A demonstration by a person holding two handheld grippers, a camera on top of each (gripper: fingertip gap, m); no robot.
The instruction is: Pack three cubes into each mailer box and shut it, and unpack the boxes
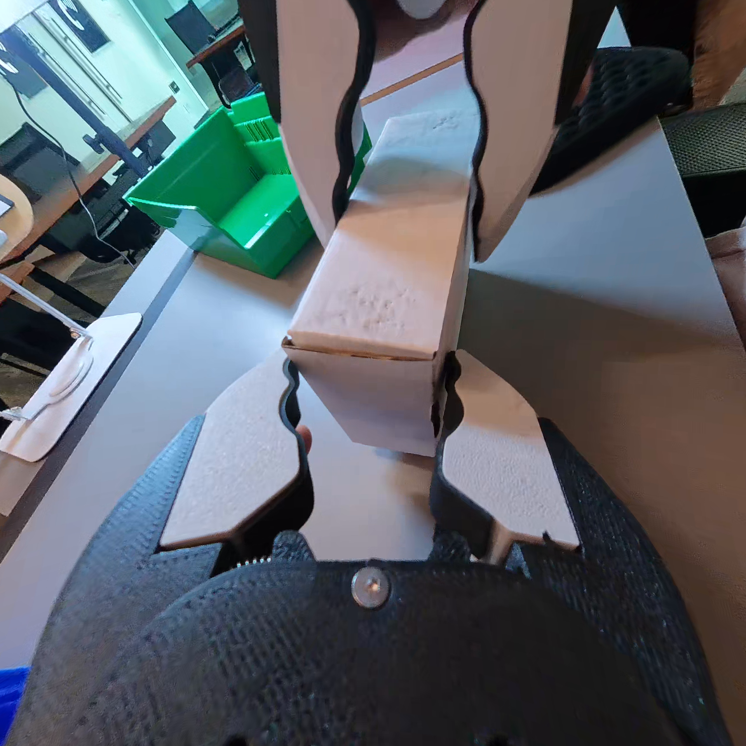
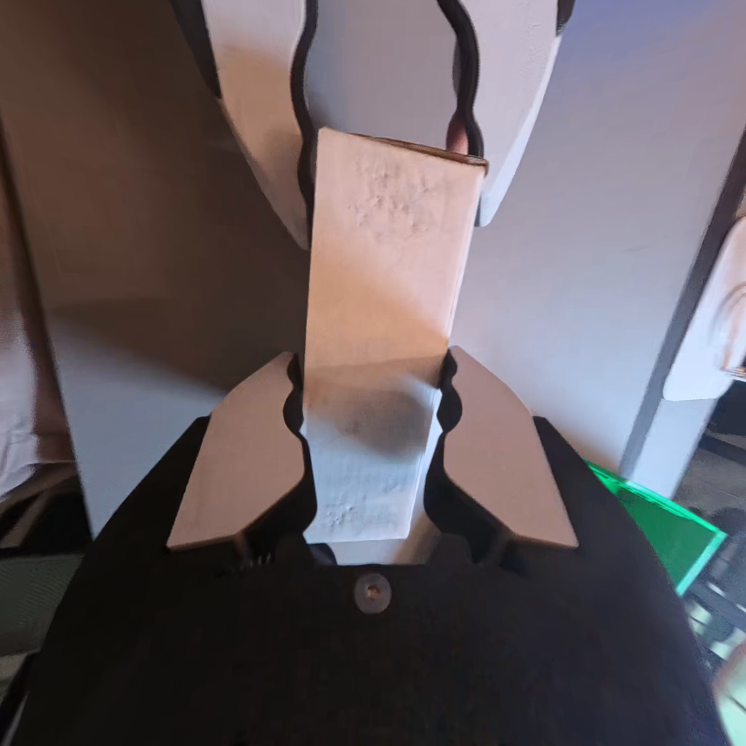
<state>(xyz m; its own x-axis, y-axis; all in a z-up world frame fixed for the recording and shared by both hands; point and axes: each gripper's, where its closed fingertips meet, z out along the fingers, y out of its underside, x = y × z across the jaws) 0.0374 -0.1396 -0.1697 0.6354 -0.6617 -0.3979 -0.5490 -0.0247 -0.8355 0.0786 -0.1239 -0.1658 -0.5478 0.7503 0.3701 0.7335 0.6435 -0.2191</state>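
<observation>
A closed white mailer box (image 1: 383, 282) is held lengthwise between my two grippers, above the grey table (image 1: 202, 363). My left gripper (image 1: 369, 375) is shut on the box's near end, a finger on each side wall. My right gripper (image 1: 407, 214) faces it and is shut on the far end. In the right wrist view the box (image 2: 387, 262) runs from my right gripper (image 2: 371, 371) up to my left gripper (image 2: 393, 173). The box lid is dented in places. No cubes are in view.
An open green bin (image 1: 242, 202) stands on the table behind the box to the left; it also shows in the right wrist view (image 2: 666, 524). A flat white stand base (image 1: 60, 383) lies at the table's left edge. A blue object (image 1: 12, 702) shows at the lower left. The tips of one gripper are about 5 cm away from the tips of the other.
</observation>
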